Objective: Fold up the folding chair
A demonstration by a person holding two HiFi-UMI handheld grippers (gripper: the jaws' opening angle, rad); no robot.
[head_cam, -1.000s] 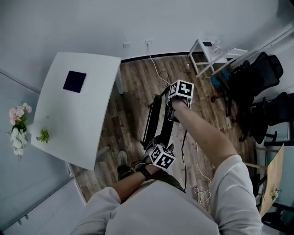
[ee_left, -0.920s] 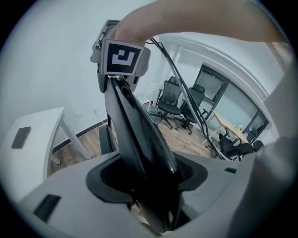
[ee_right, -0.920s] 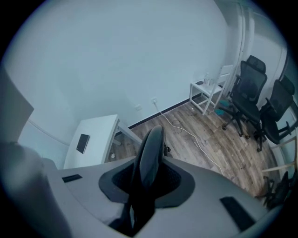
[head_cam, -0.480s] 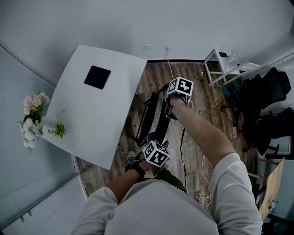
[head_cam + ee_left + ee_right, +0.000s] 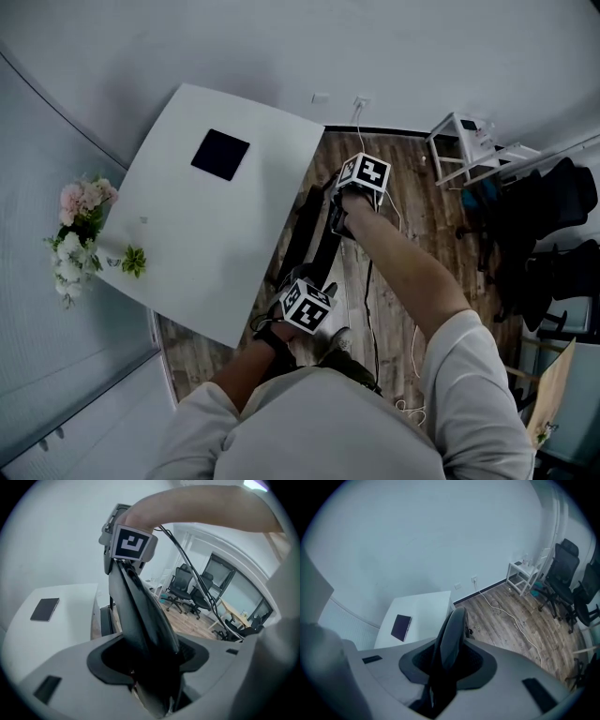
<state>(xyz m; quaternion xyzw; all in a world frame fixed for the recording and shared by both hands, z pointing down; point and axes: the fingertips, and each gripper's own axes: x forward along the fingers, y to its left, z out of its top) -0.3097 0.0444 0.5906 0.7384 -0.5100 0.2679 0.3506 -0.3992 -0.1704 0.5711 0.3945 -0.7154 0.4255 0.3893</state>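
Appearing already folded flat, the folding chair (image 5: 305, 225) hangs over the floor (image 5: 412, 178) beside the table's (image 5: 197, 234) edge, left gripper (image 5: 150, 667) and right gripper (image 5: 445, 667) clamped on it; only stowing seems left.

The folding chair (image 5: 314, 230) looks matt black, the table (image 5: 187, 244) smooth white, the floor (image 5: 414, 187) grained wood.

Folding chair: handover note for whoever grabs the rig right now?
Left tool: shut on the near end of the folding chair.
Right tool: on the far end, jaws opening slightly, chair between them.
Chair: looks folded flat, held by both tools beside the white table.
Done: the fold, apparently.
Left: probably set it down or lean it somewhere.
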